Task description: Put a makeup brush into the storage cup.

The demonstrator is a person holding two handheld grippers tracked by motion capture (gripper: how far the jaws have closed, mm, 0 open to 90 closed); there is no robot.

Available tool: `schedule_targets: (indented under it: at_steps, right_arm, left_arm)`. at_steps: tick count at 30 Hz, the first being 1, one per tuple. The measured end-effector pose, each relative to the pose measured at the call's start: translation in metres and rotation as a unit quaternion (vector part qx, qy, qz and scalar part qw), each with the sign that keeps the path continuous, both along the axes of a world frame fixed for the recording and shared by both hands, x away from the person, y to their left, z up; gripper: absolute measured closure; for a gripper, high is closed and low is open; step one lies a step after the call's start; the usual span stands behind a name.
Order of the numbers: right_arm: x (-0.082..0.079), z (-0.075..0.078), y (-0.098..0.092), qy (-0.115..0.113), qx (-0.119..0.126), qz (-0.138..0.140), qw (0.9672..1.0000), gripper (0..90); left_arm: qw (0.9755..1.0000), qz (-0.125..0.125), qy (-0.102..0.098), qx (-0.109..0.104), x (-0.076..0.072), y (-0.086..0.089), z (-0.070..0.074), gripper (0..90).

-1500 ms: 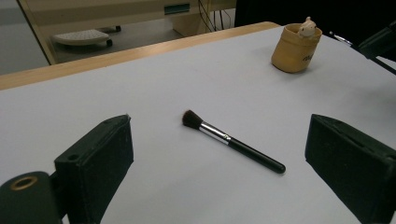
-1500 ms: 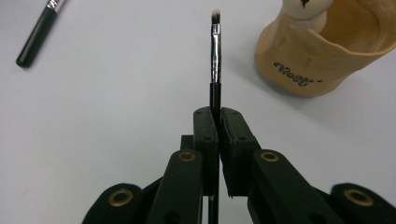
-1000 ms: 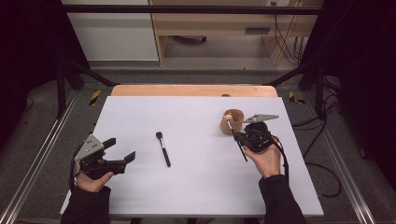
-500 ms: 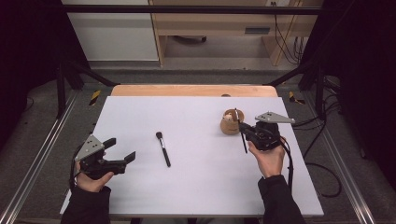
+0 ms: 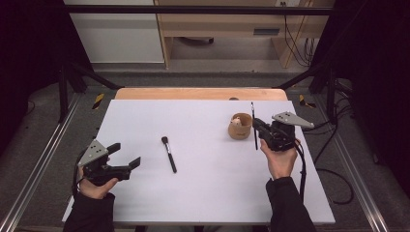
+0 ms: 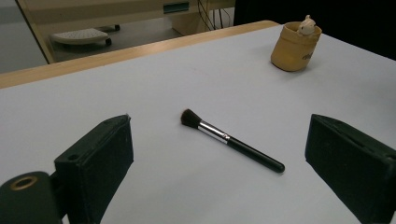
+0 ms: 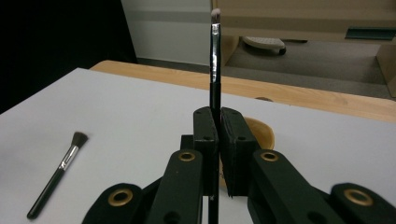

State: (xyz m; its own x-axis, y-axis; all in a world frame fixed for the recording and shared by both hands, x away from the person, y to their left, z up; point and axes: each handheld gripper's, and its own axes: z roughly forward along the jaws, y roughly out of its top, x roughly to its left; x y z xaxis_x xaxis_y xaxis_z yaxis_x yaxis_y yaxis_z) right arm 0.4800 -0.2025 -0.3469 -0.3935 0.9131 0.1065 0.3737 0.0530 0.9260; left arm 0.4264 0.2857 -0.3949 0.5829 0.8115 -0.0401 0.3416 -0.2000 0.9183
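The right gripper (image 5: 257, 126) is closed tight on a thin brush (image 5: 253, 124), clamped low on its handle, so that most of the shaft stands up above the jaws with the pale tip (image 7: 215, 13) at the top. The step in hand is judged to be the putting of this brush into the cup (image 5: 240, 126) — or its carrying off from there; which of the 2 cannot be told. For a clean drop the brush should be kept upright, brought squarely over the cup's mouth, lowered until its end is well inside the rim, and only then released, so that the light cup is not tipped.

The cup stands just left of the right gripper, close beside the held brush, toward the far right of the table (image 5: 208, 193). A small pale thing is seen at its rim.

The left gripper (image 5: 126, 155) is held wide open at the near left, with nothing between its jaws. A 2nd brush (image 5: 168, 154) — thicker, with a dark bushy head — lies flat on the table to its right, apart from the jaws, head toward the far side.
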Motion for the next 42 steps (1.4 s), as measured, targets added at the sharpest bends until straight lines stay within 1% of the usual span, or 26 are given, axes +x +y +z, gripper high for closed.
schedule_targets:
  at_steps: [8,12,14,15,19,23,32,36,41,42]
  right_arm:
    - [0.008,0.002,0.0,-0.01,0.003,-0.012,0.9999,86.0]
    - [0.012,0.003,0.001,-0.02,0.002,-0.02,0.9996,86.0]
    - [0.015,0.004,0.002,-0.018,0.004,-0.022,0.9996,86.0]
    - [0.017,0.004,0.002,-0.021,0.002,-0.024,0.9995,86.0]
    - [0.023,0.005,0.002,-0.021,-0.001,-0.03,0.9993,86.0]
    - [0.03,0.004,0.001,-0.022,0.009,-0.036,0.9991,85.9]
    - [0.043,0.003,0.0,-0.031,0.009,-0.05,0.9982,85.9]
    - [0.05,0.0,0.0,-0.032,0.012,-0.055,0.9979,86.0]
    - [0.059,-0.004,-0.001,-0.028,0.019,-0.065,0.9973,86.0]
    - [0.06,-0.005,-0.002,-0.029,0.017,-0.066,0.9972,86.0]
  left_arm:
    - [1.0,0.0,0.0,-0.002,0.0,0.0,0.0,7.0]
    - [1.0,0.0,0.0,-0.001,0.0,0.0,0.0,7.0]
    - [1.0,0.0,0.0,-0.001,0.0,0.0,0.0,7.0]
    - [1.0,0.0,0.0,-0.001,0.0,0.0,0.0,7.0]
    - [1.0,0.0,0.001,-0.002,0.0,0.0,0.0,7.0]
    - [1.0,0.0,0.0,-0.003,0.0,0.0,0.0,7.0]
    - [1.0,0.002,0.0,-0.004,0.0,0.001,0.0,7.0]
    - [1.0,0.002,0.0,-0.004,0.001,0.001,-0.001,7.0]
    - [1.0,0.002,0.0,-0.005,0.001,0.002,-0.001,7.0]
    - [1.0,0.003,0.0,-0.005,0.001,0.002,-0.001,7.0]
